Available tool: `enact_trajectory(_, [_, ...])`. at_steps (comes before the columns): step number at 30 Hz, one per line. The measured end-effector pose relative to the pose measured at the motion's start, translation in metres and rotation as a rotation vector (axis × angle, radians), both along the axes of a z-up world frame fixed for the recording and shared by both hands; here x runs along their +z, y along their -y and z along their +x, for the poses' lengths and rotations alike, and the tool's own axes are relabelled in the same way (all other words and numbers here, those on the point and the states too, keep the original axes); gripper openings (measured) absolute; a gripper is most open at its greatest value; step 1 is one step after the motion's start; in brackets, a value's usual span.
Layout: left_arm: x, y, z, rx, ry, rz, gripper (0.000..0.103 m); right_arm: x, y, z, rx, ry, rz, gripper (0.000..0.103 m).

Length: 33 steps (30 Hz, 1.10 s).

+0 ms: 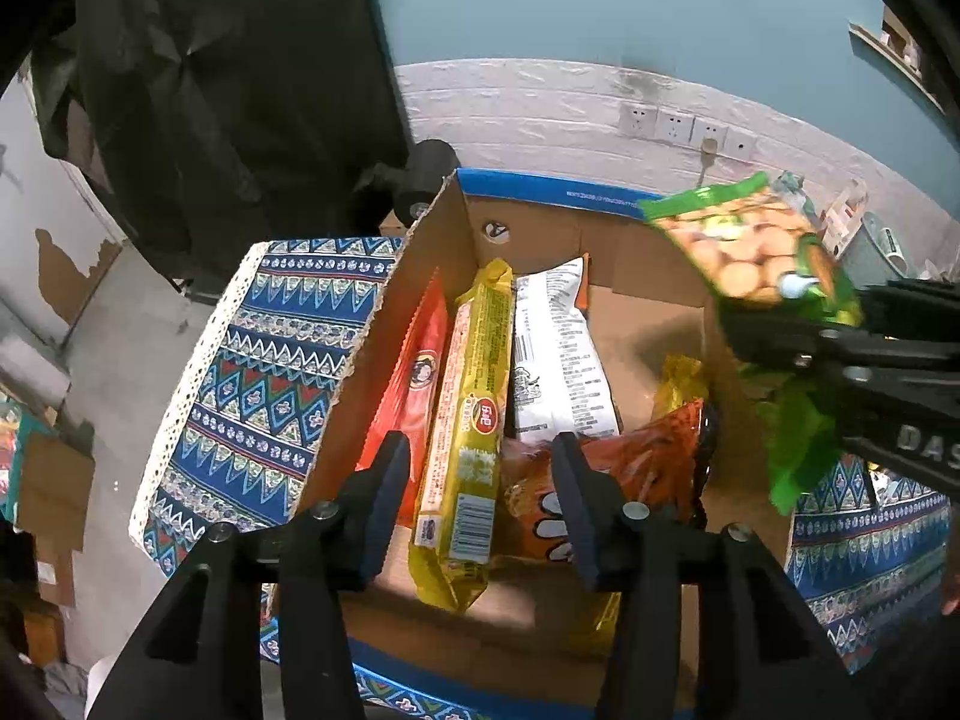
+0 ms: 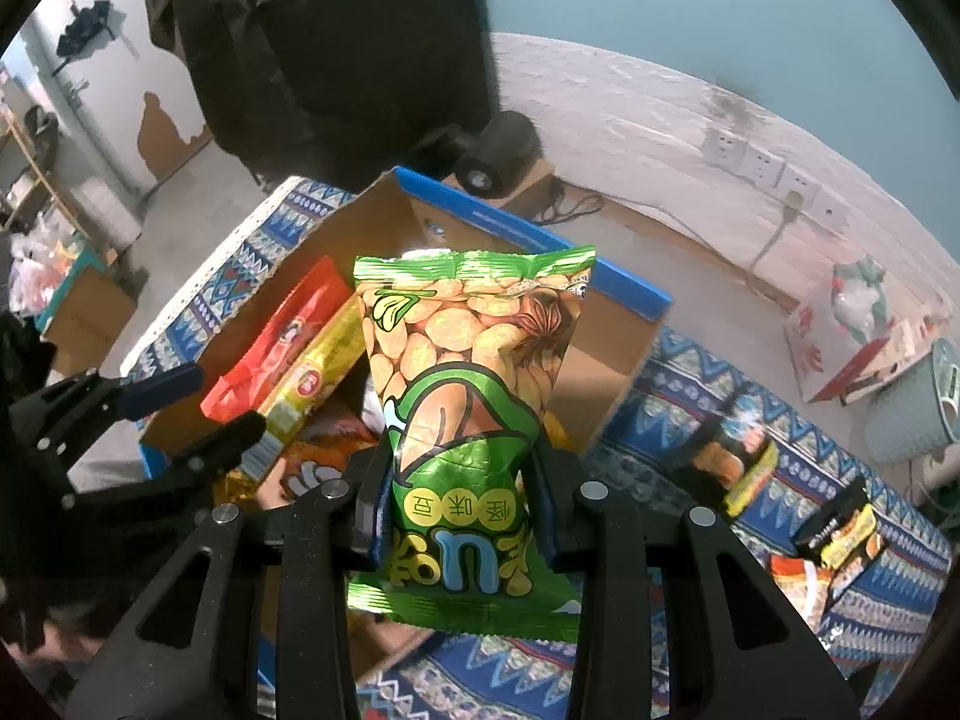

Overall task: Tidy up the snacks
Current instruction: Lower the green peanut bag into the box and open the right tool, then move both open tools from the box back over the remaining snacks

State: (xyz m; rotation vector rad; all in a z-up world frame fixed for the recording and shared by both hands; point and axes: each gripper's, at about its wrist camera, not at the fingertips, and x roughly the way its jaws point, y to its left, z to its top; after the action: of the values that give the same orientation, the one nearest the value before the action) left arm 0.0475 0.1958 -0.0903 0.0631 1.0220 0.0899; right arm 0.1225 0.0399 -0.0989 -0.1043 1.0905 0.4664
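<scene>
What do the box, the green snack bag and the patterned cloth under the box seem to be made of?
Box: corrugated cardboard, matt brown inside, with a printed blue rim; the fluted cut edge shows.
Green snack bag: thin plastic or foil film, glossy; it glints, creases and has crimped, serrated end seals.
Patterned cloth: probably woven fabric, matt, printed in blue bands, with a white lace-like border.

Lived-in room of a home. Patterned cloth with lace edge (image 1: 258,372) left of the left fingers; wall sockets (image 1: 684,126) and peeling paint (image 1: 72,270) beyond them; dark garment (image 2: 324,42) hanging, far past the right fingers.
</scene>
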Motion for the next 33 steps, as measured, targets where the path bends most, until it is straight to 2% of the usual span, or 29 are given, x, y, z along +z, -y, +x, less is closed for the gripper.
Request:
enact_trajectory(11, [0.005, -0.006, -0.003, 0.009, 0.005, -0.010, 0.051, -0.015, -0.019, 0.010, 0.031, -0.042, 0.023, 0.036])
enact_trajectory(13, [0.007, -0.003, -0.004, 0.001, 0.010, -0.006, 0.058, -0.014, -0.019, 0.011, 0.033, -0.043, 0.030, 0.042])
enact_trajectory(15, [0.009, 0.000, -0.005, -0.006, 0.017, 0.002, 0.058, -0.012, -0.017, 0.010, 0.029, -0.035, 0.040, 0.055])
enact_trajectory(20, [0.013, 0.007, -0.005, -0.025, 0.020, 0.007, 0.059, -0.003, -0.008, 0.009, 0.004, -0.015, 0.049, 0.063])
enact_trajectory(21, [0.014, 0.009, -0.005, -0.027, 0.019, 0.008, 0.062, -0.001, -0.005, 0.009, -0.002, -0.012, 0.050, 0.066])
enact_trajectory(33, [0.024, 0.044, 0.000, -0.087, 0.020, -0.003, 0.073, 0.014, 0.049, -0.001, -0.088, 0.015, 0.030, 0.074])
